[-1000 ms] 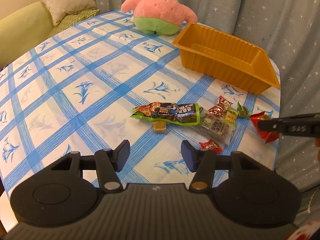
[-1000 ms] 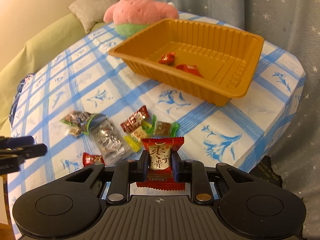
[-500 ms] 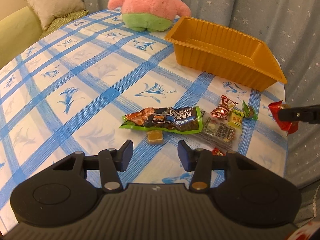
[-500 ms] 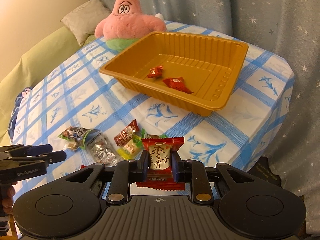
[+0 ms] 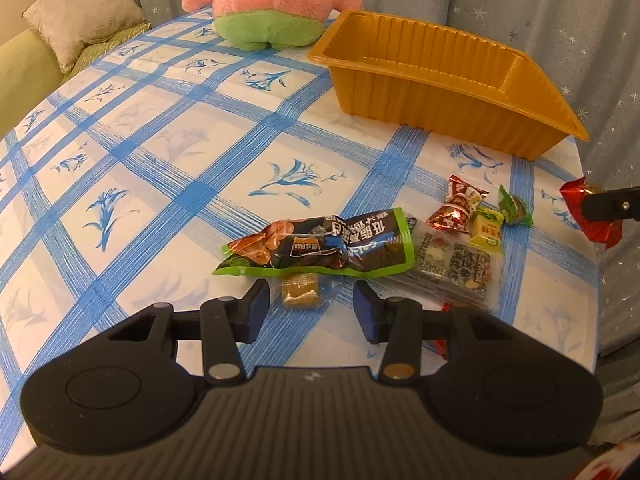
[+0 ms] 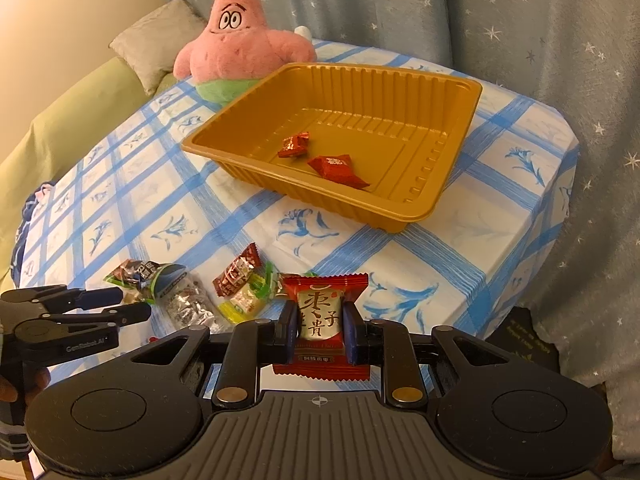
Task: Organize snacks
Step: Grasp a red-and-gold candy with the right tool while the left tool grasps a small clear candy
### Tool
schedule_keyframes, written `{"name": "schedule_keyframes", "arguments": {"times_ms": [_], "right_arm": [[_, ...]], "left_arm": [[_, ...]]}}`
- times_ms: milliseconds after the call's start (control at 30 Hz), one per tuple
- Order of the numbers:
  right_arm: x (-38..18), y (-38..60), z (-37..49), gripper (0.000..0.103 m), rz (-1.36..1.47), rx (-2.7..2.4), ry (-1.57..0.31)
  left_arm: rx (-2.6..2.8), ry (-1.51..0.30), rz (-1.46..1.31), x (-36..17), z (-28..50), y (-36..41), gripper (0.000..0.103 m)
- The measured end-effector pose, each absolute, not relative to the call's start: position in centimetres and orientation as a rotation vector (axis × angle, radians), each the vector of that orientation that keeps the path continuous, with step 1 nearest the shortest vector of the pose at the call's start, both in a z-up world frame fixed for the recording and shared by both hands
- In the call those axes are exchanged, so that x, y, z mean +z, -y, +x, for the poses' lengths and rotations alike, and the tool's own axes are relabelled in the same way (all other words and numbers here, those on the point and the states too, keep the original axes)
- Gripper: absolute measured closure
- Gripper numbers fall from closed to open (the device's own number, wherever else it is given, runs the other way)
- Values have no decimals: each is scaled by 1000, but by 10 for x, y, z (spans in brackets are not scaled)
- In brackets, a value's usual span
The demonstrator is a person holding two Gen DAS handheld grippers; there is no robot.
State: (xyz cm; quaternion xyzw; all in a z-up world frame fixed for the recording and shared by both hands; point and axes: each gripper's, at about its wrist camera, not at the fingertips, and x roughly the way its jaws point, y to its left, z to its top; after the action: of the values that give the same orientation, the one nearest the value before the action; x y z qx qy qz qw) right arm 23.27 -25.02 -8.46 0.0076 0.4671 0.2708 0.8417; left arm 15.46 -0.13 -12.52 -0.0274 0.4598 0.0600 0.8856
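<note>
Snacks lie scattered near the edge of a blue-checked tablecloth [image 5: 168, 128], well short of the gold plastic tray [image 6: 448, 160], where two red-wrapped candies [image 6: 336, 166] already sit on the ribbed floor. The right gripper [image 6: 320, 330] is clamped on a red packet [image 6: 320, 312] printed with gold characters, held above the table edge, on the near side of the tray. The left gripper [image 5: 308, 308] hangs low over the pile, its jaws closing but not yet touching the small tan candy [image 5: 300, 292] between them. Just beyond that candy lies a long green-edged snack bag [image 5: 320, 248], with a clear packet [image 5: 452, 264] and several small sweets [image 5: 486, 230] beside it. A pink plush star [image 6: 240, 44] sits behind the tray.
</note>
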Motion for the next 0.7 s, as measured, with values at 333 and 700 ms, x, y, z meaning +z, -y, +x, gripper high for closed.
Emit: {"name": "schedule_keyframes", "arguments": {"times_ms": [333, 700], "right_arm": [[-86, 252, 233, 79, 19, 563, -993], [-85, 249, 232, 79, 12, 575, -990]], "left_arm": [[132, -958, -62, -127, 159, -5, 76], [141, -967, -76, -126, 155, -8, 85]]}}
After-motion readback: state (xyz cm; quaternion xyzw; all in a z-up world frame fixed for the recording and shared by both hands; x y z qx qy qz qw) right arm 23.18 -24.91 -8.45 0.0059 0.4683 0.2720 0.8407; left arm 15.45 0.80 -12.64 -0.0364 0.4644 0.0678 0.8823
